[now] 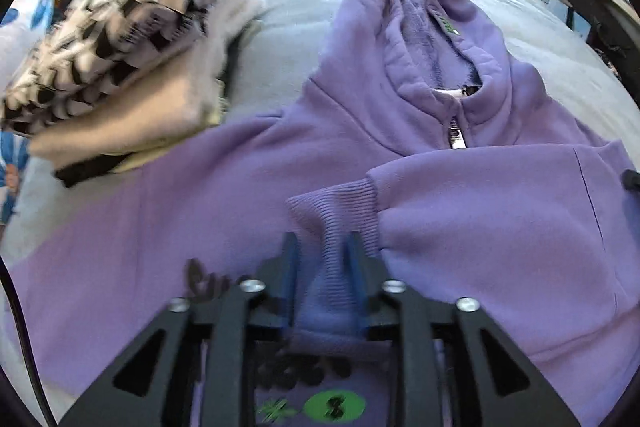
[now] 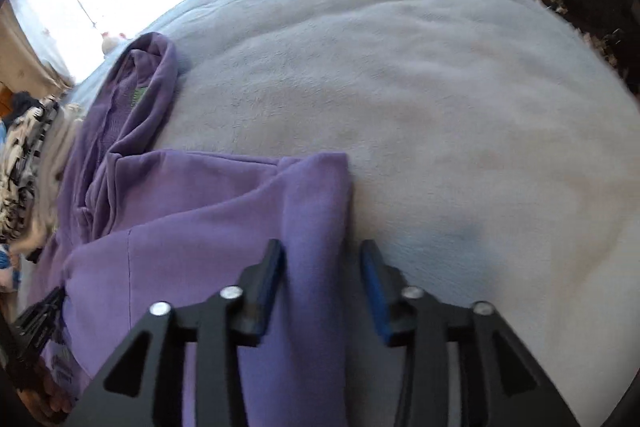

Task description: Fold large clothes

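A stack of folded clothes (image 1: 116, 67), the top one patterned black and white, sits at the left on the grey bed (image 2: 400, 87), just beside the purple hoodie (image 1: 460, 207) spread flat. The left gripper (image 1: 322, 259) tilts steeply down, its fingers part open with the ribbed cuff (image 1: 332, 211) between them. The right gripper (image 2: 322, 267) tilts down, part open astride the hoodie's folded edge.

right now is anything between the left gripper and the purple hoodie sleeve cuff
Nothing visible. The ribbed cuff of the purple hoodie already sits between the left gripper's blue pads. The stack of folded clothes lies off to the side on the blanket, clear of it.
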`<state>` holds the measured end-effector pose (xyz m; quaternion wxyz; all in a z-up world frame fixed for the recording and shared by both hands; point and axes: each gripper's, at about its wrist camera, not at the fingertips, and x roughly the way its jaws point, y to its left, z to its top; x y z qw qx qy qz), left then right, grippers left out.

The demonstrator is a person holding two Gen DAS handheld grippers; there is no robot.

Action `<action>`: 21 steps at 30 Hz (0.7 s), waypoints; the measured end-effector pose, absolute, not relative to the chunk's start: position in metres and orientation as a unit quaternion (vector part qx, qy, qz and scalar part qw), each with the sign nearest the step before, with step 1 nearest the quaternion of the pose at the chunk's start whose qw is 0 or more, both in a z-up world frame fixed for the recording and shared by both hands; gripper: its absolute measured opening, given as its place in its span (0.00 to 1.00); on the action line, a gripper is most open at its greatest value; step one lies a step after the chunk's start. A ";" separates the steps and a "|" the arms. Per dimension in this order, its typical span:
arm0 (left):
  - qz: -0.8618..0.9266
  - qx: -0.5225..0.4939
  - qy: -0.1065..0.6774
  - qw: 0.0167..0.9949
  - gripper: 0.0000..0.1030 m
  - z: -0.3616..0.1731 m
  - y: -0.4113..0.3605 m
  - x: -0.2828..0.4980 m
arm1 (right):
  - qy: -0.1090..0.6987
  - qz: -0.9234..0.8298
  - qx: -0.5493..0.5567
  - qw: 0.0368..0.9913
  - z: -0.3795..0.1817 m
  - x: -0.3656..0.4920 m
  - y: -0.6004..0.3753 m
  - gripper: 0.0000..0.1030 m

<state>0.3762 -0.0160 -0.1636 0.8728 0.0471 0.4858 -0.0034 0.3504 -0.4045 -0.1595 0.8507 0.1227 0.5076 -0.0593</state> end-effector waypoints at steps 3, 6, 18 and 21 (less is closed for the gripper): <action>0.011 0.036 0.474 0.880 0.28 -0.148 -0.003 0.362 | 0.484 -0.064 0.073 0.870 -0.137 0.329 -0.392 0.41; 0.009 0.015 0.450 0.893 0.30 -0.130 0.000 0.343 | 0.481 -0.027 0.055 0.875 -0.127 0.310 -0.371 0.41; -0.037 -0.023 0.511 0.859 0.31 -0.169 -0.062 0.344 | 0.534 0.067 0.041 0.842 -0.163 0.280 -0.301 0.44; -0.049 0.012 0.500 0.865 0.31 -0.166 -0.067 0.338 | 0.525 -0.009 0.012 0.851 -0.163 0.273 -0.336 0.38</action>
